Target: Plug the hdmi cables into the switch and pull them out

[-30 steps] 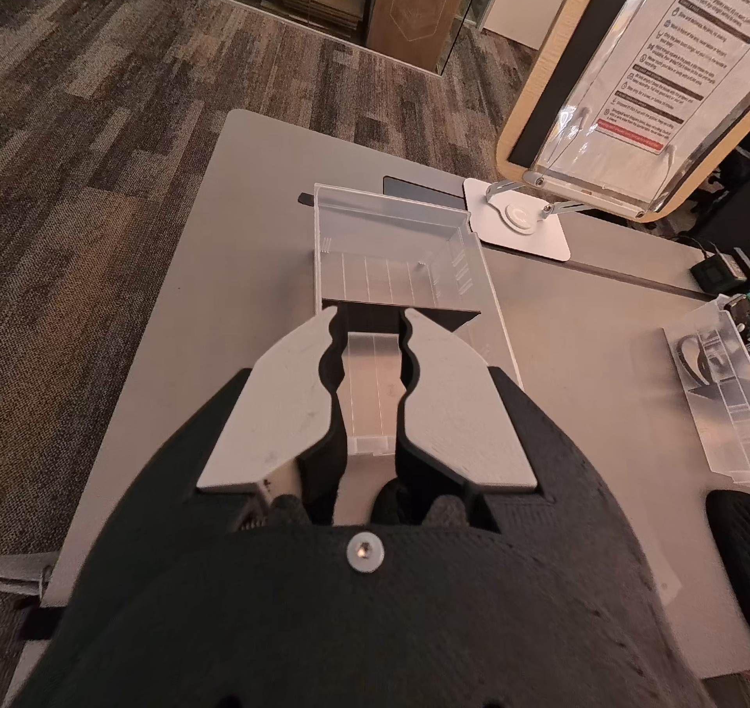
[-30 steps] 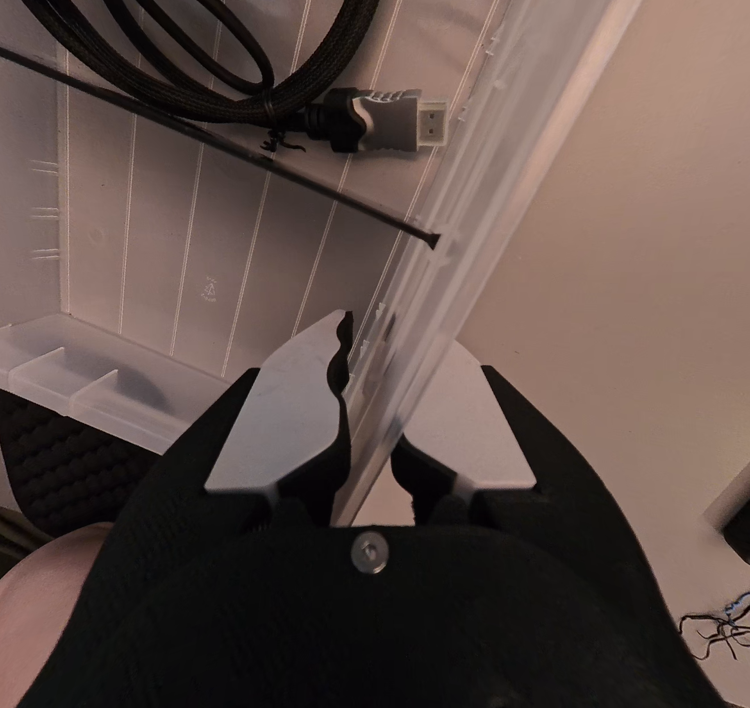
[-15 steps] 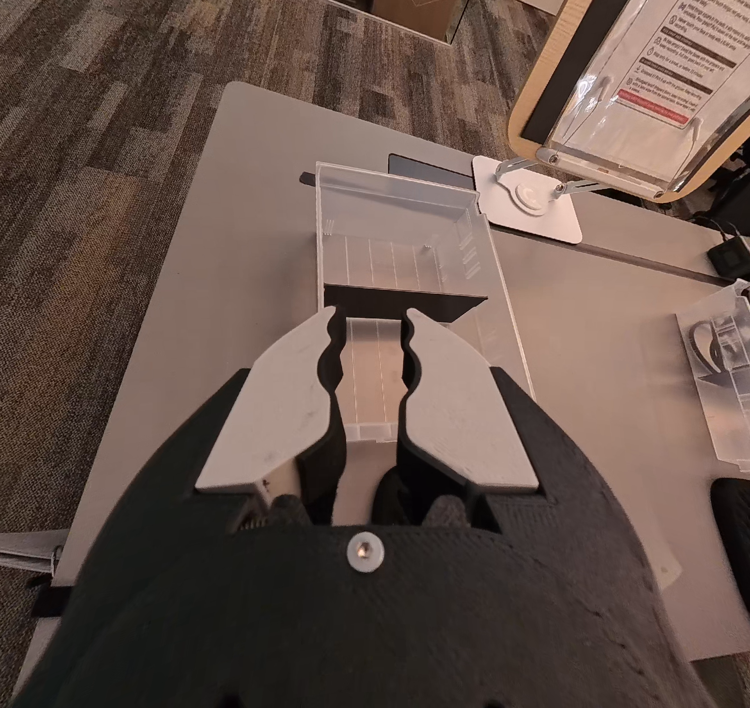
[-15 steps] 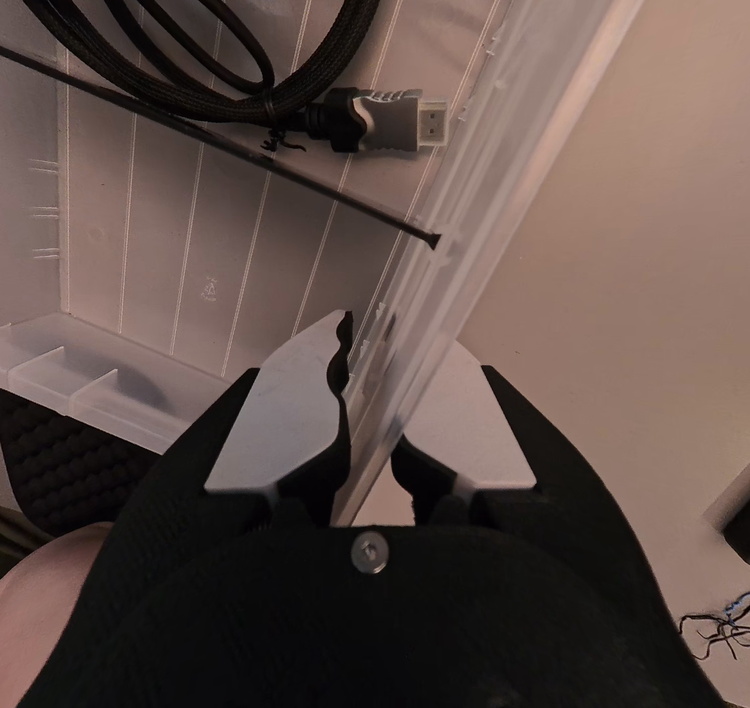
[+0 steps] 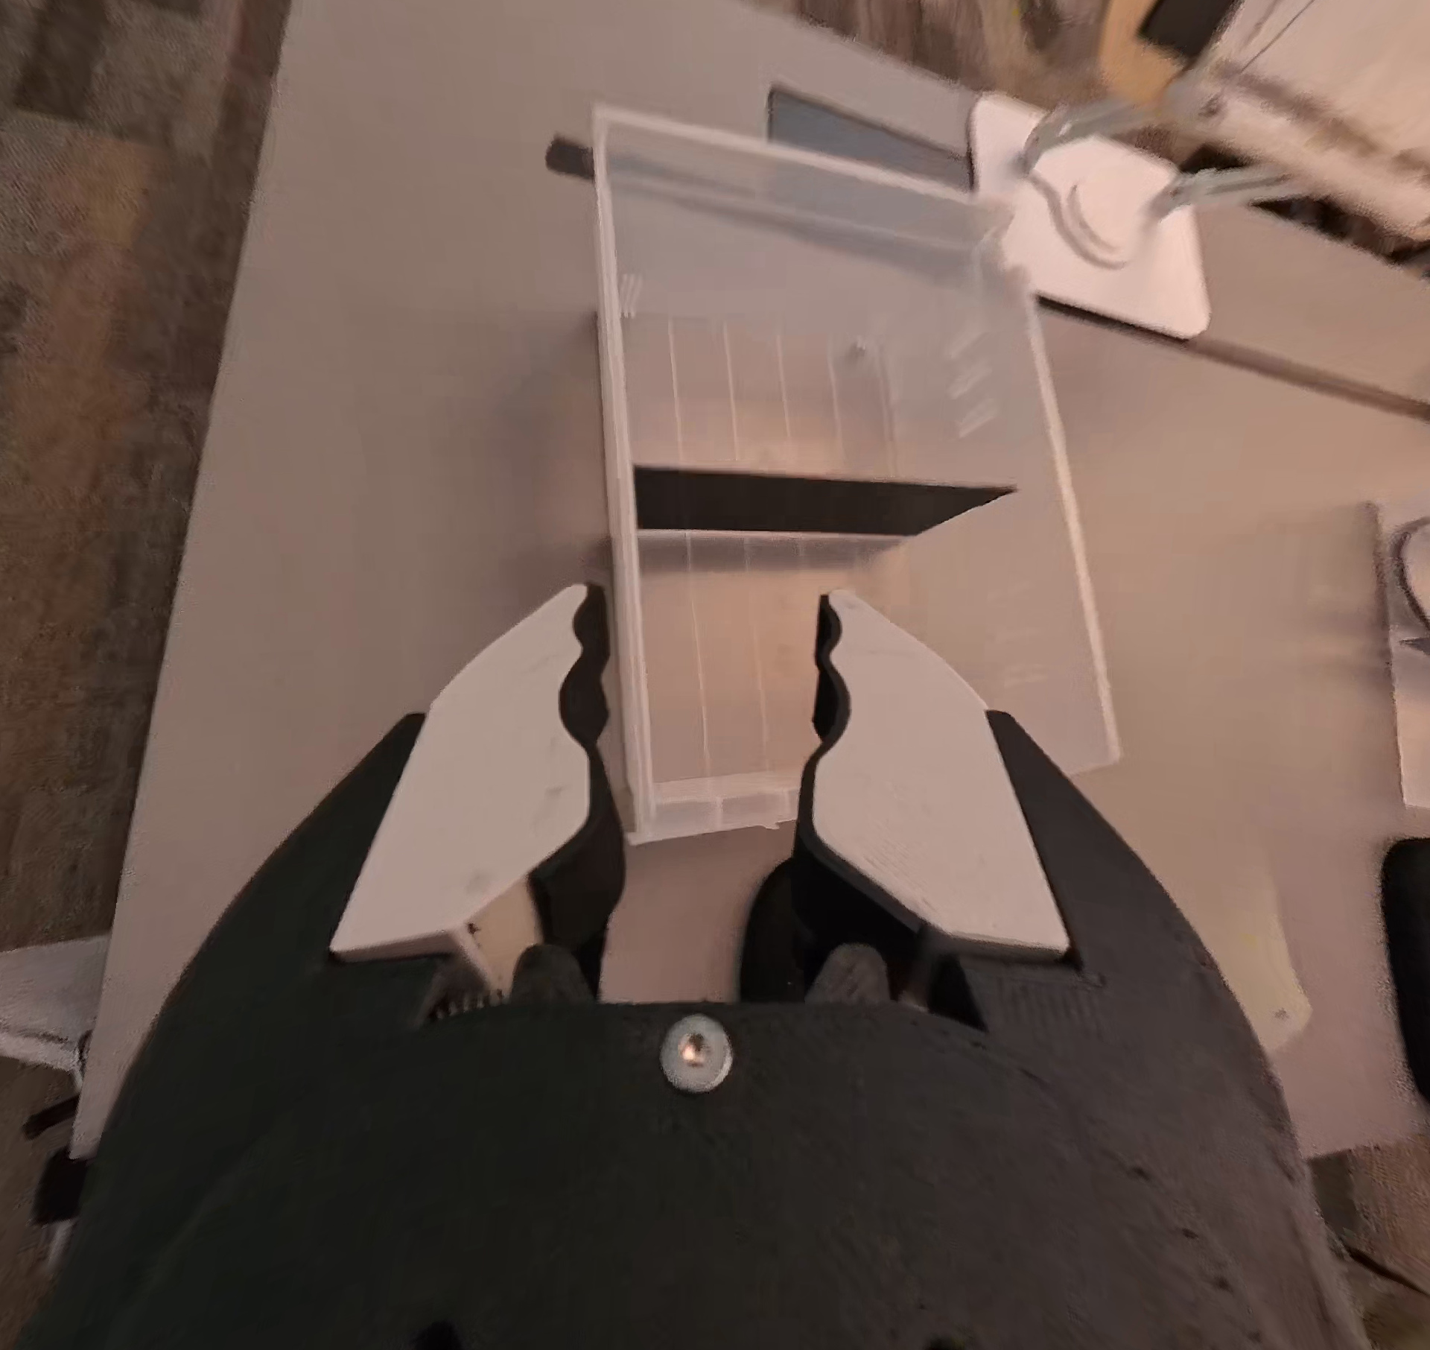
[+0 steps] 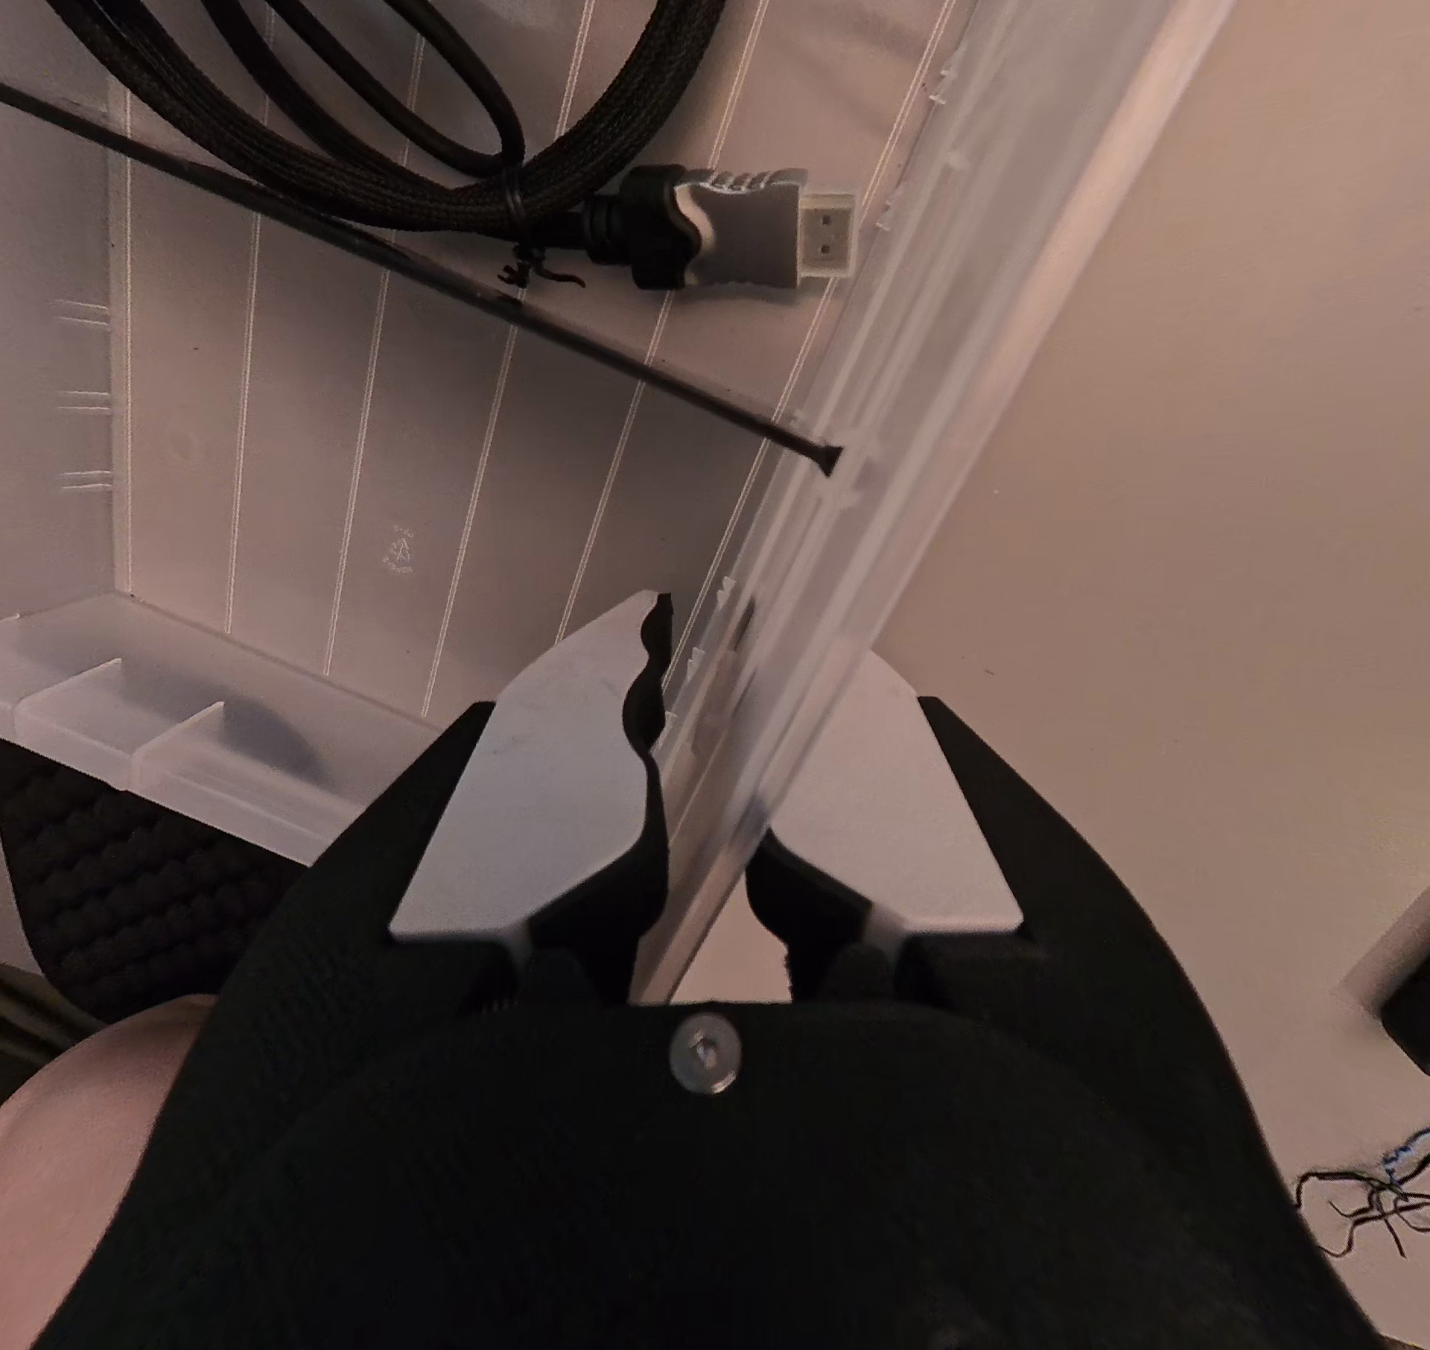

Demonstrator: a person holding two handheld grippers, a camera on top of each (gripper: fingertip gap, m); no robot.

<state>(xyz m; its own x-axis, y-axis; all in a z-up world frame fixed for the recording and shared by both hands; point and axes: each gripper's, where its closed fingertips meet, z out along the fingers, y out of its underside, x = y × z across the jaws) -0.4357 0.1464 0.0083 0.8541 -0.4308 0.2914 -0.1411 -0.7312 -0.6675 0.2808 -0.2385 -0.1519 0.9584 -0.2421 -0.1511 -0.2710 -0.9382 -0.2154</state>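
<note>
In the right wrist view, a grey-and-black HDMI plug [image 6: 735,237] on a coiled black braided cable [image 6: 619,121] lies inside a clear plastic bin [image 6: 309,500]. My right gripper [image 6: 720,663] is shut on that bin's side wall [image 6: 890,399], one finger inside and one outside. In the left wrist view, my left gripper [image 5: 708,601] is open and empty above the near end of another clear bin [image 5: 820,399]. That bin holds only a black divider [image 5: 774,508]. Its left wall runs just inside my left finger. No switch is in view.
A thin black divider [image 6: 464,291] crosses the cable bin. A white stand base [image 5: 1114,252] and its tilted holder sit at the back right. A third clear bin [image 5: 1400,616] is at the right edge. The table's left edge [image 5: 232,384] borders carpet. Loose thin wires [image 6: 1377,1220] lie on the table.
My left gripper has opened wider and moved closer to the empty bin, and its view is now blurred by motion. The right gripper and the cable bin have not moved.
</note>
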